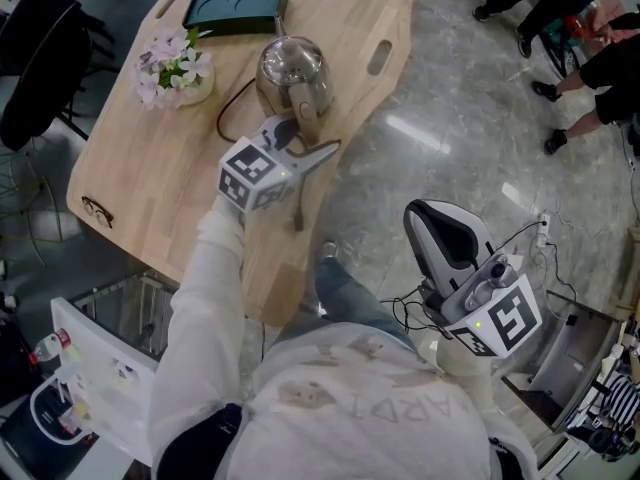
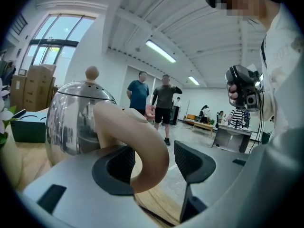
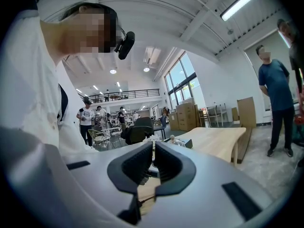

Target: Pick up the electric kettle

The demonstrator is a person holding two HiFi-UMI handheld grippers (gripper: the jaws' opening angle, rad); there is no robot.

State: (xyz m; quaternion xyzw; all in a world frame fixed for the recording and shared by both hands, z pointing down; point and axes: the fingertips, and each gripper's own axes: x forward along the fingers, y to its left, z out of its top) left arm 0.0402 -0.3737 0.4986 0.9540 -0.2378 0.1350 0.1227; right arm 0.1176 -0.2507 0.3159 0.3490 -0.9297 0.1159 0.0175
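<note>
A shiny steel electric kettle (image 1: 290,68) with a pale wooden handle (image 1: 305,118) stands on the wooden table (image 1: 160,178), near its right edge. My left gripper (image 1: 305,140) reaches to it from the near side. In the left gripper view the kettle (image 2: 76,118) stands just ahead and its handle (image 2: 145,148) passes between the jaws of the left gripper (image 2: 156,163). The handle rests against the left pad, with a gap to the right pad; the gripper is open. My right gripper (image 1: 435,228) hangs over the floor to the right of the table, shut (image 3: 153,163) and empty.
A black cord (image 1: 232,108) loops from the kettle over the table. A vase of pale flowers (image 1: 175,68), a dark green tray (image 1: 237,8) and eyeglasses (image 1: 97,211) also lie there. People (image 1: 560,28) stand at the far right; a white cart (image 1: 100,368) stands at the near left.
</note>
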